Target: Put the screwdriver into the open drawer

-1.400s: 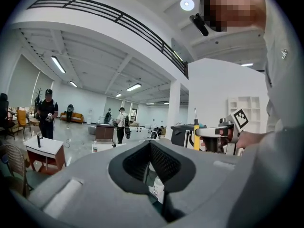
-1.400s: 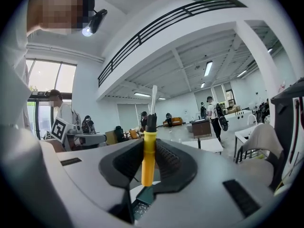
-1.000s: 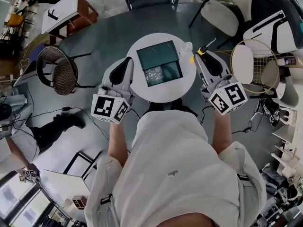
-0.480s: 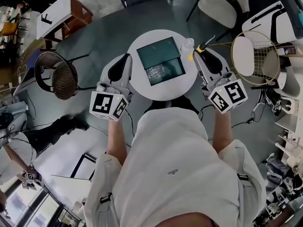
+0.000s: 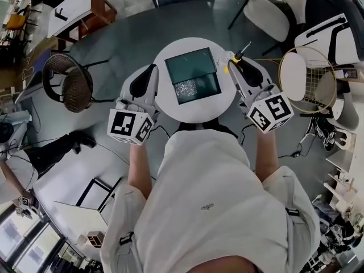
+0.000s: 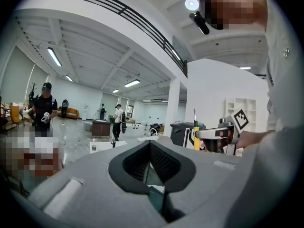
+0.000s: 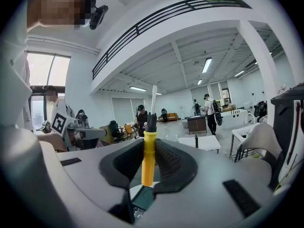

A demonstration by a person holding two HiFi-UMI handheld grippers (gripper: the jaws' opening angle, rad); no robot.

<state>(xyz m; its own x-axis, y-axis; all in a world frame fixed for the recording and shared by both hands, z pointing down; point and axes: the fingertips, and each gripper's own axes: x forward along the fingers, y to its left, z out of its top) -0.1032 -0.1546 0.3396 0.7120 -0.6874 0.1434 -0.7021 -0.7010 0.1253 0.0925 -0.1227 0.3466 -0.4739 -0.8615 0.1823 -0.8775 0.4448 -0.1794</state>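
Observation:
In the head view, a round white table (image 5: 170, 111) carries a dark green box (image 5: 190, 65) whose open drawer (image 5: 197, 88) faces me, with small glittering bits inside. My right gripper (image 5: 233, 65) hovers at the table's right edge, shut on the screwdriver (image 5: 235, 56). Its yellow handle sits between the jaws and the metal shaft points up and away. The right gripper view shows the screwdriver (image 7: 148, 156) standing upright in my right gripper (image 7: 148, 164). My left gripper (image 5: 151, 69) hangs beside the table's left edge, shut and empty. The left gripper view shows my left gripper (image 6: 151, 161) and the screwdriver (image 6: 195, 137) across the table.
A wicker chair (image 5: 72, 85) stands left of the table, and a badminton racket (image 5: 307, 73) lies on the floor at the right. White chairs (image 5: 266, 15) are behind the table and a white desk (image 5: 74, 11) at far left. Cables (image 5: 68, 134) and a person's leg (image 5: 62, 149) lie at lower left.
My right gripper, with the screwdriver in it, has shifted a little left toward the box. The left gripper has hardly moved.

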